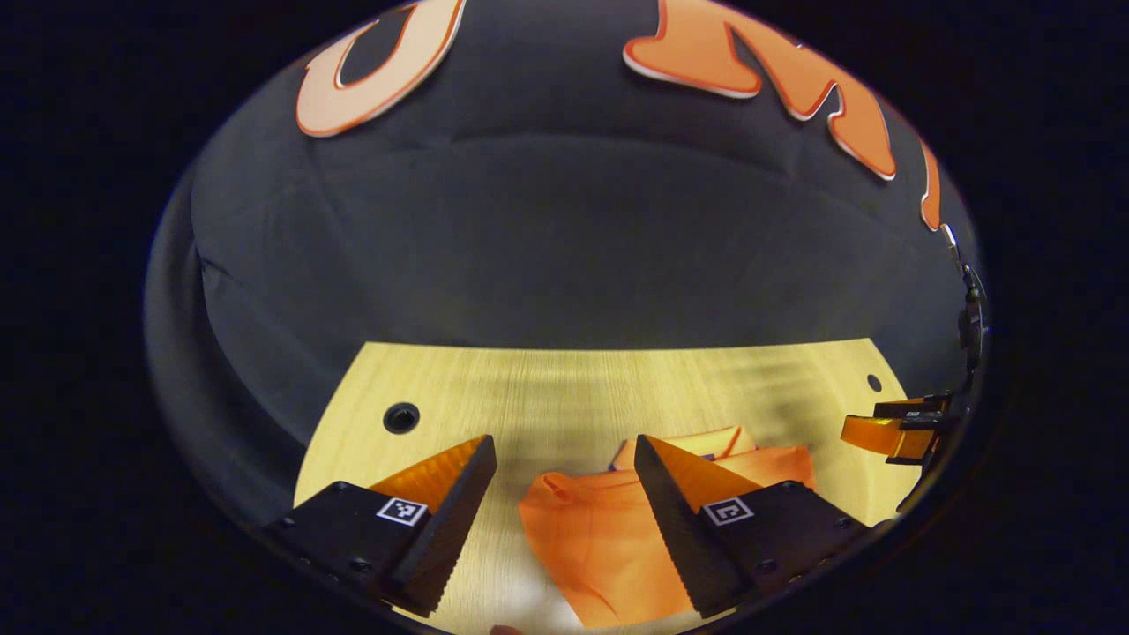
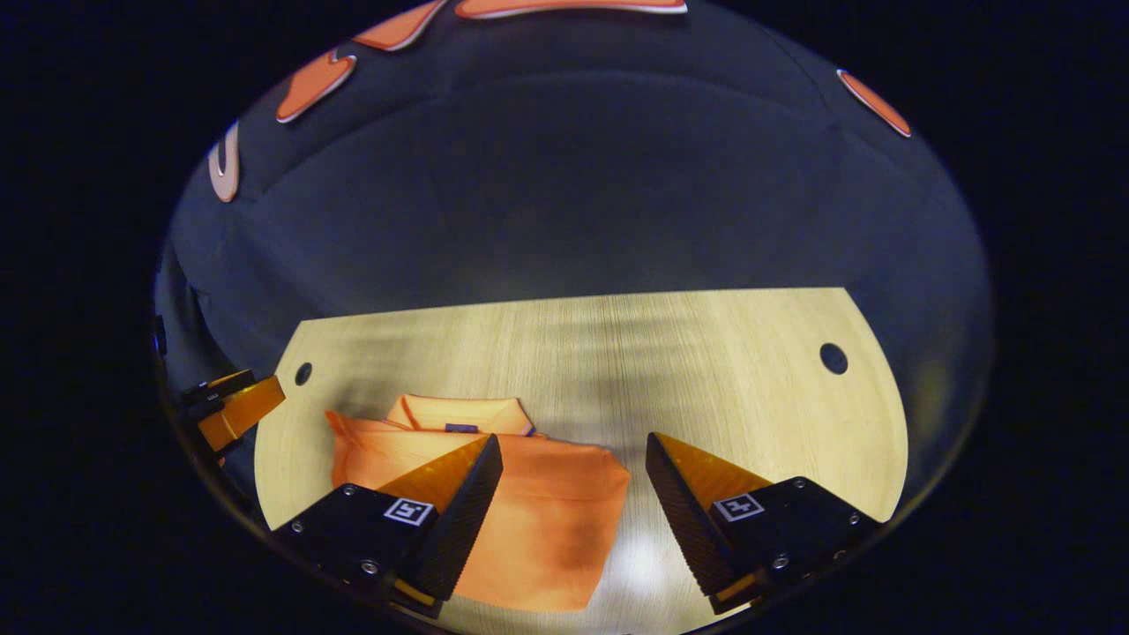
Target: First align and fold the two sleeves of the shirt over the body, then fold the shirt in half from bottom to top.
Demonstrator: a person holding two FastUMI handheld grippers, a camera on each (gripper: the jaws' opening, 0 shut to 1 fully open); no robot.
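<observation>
An orange polo shirt (image 1: 600, 538) lies folded into a compact bundle on the wooden table (image 1: 564, 388), collar toward the far side. In the left gripper view my left gripper (image 1: 564, 459) hangs open above its left part, fingers spread wide and holding nothing. The right gripper (image 1: 900, 432) shows at the far right edge there. In the right gripper view the same shirt (image 2: 529, 511) sits low and left, its collar (image 2: 463, 413) visible. My right gripper (image 2: 573, 459) is open over the shirt's right edge, empty. The left gripper (image 2: 234, 410) appears at the left edge.
The tabletop (image 2: 670, 353) has a round hole near each far corner (image 1: 401, 417) (image 2: 833, 358). Black cloth walls the booth behind and beside the table. Bare wood stretches beyond and to the right of the shirt.
</observation>
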